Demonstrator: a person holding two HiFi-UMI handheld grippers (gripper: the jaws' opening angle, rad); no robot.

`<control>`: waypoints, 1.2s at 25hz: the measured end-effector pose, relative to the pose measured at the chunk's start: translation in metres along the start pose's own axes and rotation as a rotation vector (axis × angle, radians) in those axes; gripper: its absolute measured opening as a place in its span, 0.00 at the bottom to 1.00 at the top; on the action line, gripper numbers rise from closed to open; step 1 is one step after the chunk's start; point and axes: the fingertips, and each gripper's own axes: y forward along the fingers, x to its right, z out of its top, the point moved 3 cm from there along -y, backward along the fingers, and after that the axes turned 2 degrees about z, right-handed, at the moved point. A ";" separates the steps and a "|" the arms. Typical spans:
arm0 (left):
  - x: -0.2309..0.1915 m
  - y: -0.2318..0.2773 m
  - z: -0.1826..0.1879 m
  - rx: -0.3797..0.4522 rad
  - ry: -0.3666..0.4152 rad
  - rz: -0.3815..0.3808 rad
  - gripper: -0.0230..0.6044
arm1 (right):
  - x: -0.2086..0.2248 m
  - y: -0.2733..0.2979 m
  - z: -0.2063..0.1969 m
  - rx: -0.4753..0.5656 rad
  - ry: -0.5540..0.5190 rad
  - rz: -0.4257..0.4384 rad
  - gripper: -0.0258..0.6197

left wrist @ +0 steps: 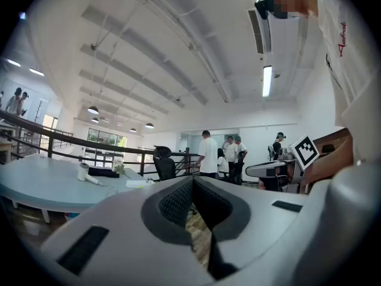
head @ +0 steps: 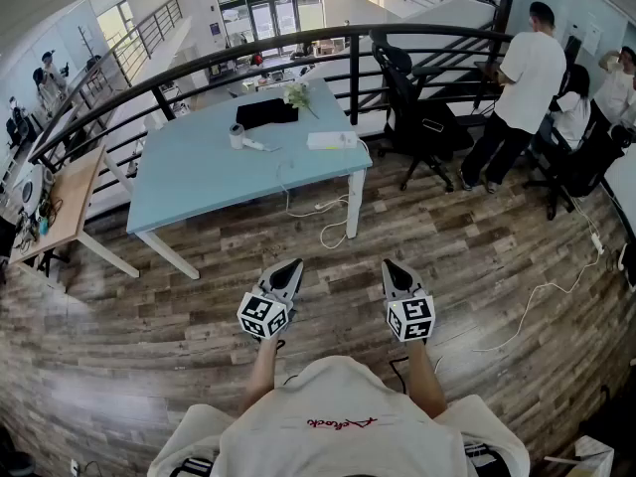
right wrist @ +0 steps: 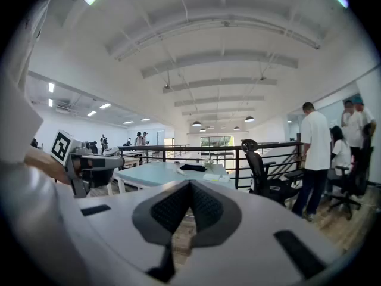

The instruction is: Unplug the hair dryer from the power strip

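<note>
A light blue table [head: 199, 172] stands several steps ahead of me. On it lie a white hair dryer [head: 243, 139], a white power strip [head: 333, 139] near its right edge, and a black item [head: 266, 113]. A white cord [head: 328, 217] hangs from the table to the floor. My left gripper [head: 291, 265] and right gripper [head: 394, 265] are held side by side over the wood floor, far short of the table, both shut with nothing in them. The left gripper view shows the hair dryer [left wrist: 88, 174] and power strip [left wrist: 138, 184] beyond the shut left gripper [left wrist: 193, 180]. The right gripper [right wrist: 190, 183] faces the same table [right wrist: 149, 174].
A black railing [head: 298, 48] runs behind the table. A black office chair [head: 417, 117] stands to its right, with several people [head: 527, 78] beyond it. A wooden desk [head: 70, 202] is at the left. A white cable [head: 537, 291] trails across the floor at the right.
</note>
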 end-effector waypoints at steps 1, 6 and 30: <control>-0.001 0.000 0.002 0.002 0.003 0.005 0.05 | 0.000 0.000 0.000 0.000 0.001 0.000 0.07; 0.002 0.002 0.007 0.013 0.018 0.017 0.05 | 0.006 -0.003 -0.002 -0.001 0.004 -0.002 0.07; 0.064 0.041 -0.001 -0.002 0.017 0.007 0.05 | 0.056 -0.033 -0.022 -0.006 0.028 0.051 0.07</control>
